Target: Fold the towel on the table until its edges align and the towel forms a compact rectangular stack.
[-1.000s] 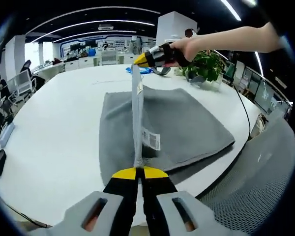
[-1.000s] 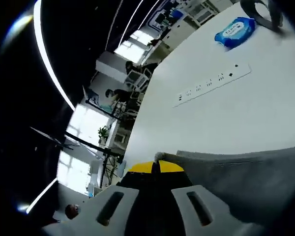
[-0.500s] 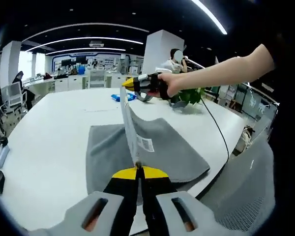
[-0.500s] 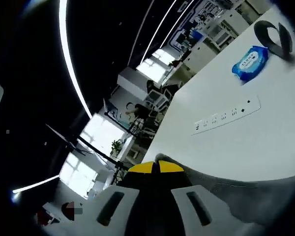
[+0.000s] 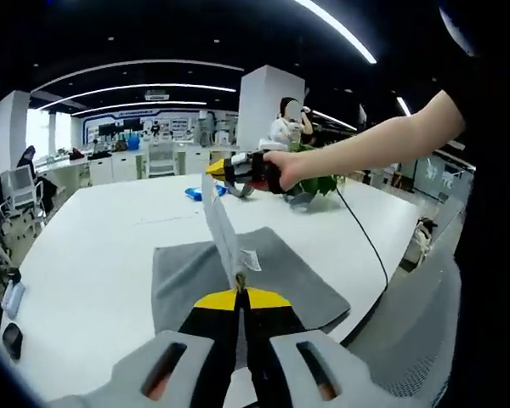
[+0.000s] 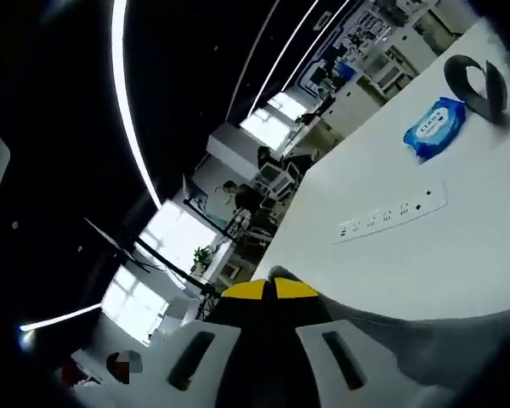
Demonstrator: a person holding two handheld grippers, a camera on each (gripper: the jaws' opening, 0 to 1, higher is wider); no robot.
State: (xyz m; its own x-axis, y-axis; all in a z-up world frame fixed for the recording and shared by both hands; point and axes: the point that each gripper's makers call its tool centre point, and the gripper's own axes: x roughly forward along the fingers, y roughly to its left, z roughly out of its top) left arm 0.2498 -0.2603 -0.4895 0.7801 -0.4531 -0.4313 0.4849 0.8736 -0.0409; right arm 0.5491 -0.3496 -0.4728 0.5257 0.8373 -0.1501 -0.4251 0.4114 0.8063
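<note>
Both grippers, left gripper (image 5: 238, 299) and right gripper (image 6: 270, 290), clamp the towel's (image 5: 280, 268) raised edge.

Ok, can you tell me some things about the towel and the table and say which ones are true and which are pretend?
1. The towel is grey. True.
2. Both hand-held grippers are holding the towel up by one edge. True: the left hand-held gripper and the right hand-held gripper are each shut on it.
3. The towel is lying completely flat. False: one edge is lifted above the table.
4. The blue packet is sitting on the towel. False: it lies on the bare table, apart from the towel.
5. A white power strip lies on the table. True.
</note>
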